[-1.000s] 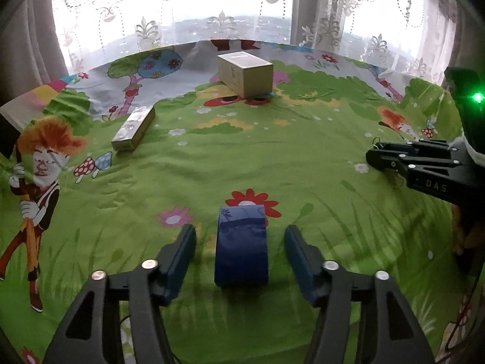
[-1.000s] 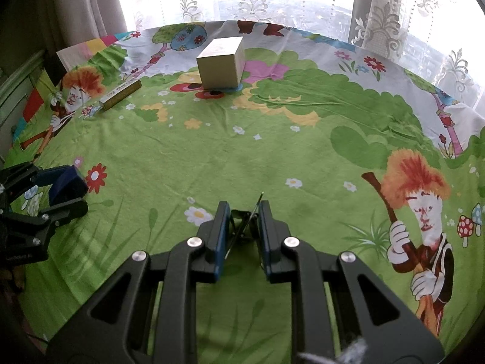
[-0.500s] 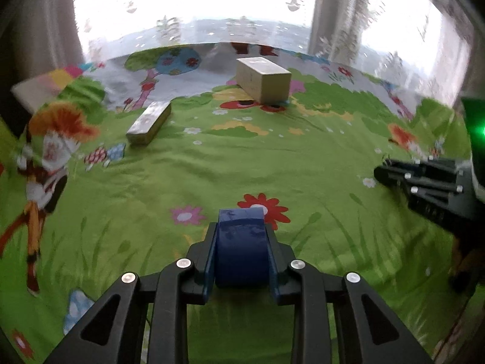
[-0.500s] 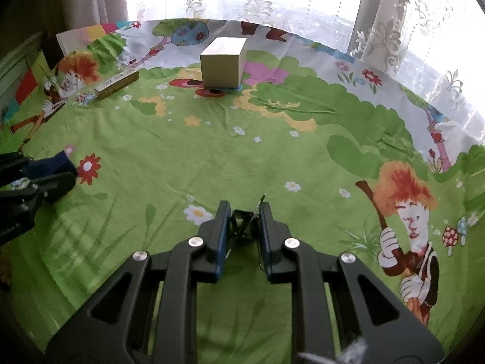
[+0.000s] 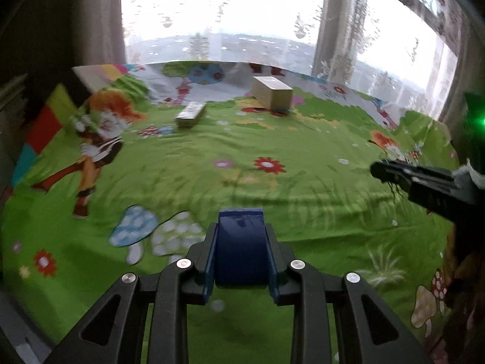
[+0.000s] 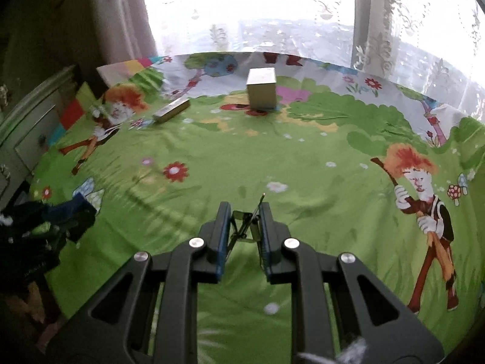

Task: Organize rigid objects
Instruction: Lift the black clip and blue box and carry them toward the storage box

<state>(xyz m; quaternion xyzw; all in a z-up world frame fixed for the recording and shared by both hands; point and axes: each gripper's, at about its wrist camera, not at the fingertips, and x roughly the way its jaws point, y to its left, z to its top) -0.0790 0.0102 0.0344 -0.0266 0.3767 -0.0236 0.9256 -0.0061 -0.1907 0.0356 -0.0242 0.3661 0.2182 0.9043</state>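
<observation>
1. the left gripper [image 5: 241, 261] is clenched on a blue block [image 5: 240, 248], which is seen pressed between both pads and lifted clear of the green cartoon-printed cloth [image 5: 272, 139]; from the right wrist view the same block [image 6: 79, 204] is glimpsed at the far left edge, well apart from everything else.
2. the right gripper [image 6: 242, 227] is clamped on a small black folding clip [image 6: 244, 226], its thin wire arms seen crossed between the pads and one tip poking out ahead of them; what kind of clip it is cannot be told for sure.
3. so the pick-up of two items is judged done, and both are held above the cloth, not set down anywhere.
4. two boxes are seen resting on the far part of the cloth near the window: a pale cube-like box [image 6: 261, 88] and, to its left and apart from it, a long flat silvery box [image 6: 171, 110]. neither is touched by a gripper.
5. no tray, bin or marked spot is shown, so the intended gathering place cannot be told; the area beside the two boxes is judged the likeliest target.
6. what is left, by this reading: the block and the clip are to be carried across, placed neatly and released, and the boxes perhaps lined up.
</observation>
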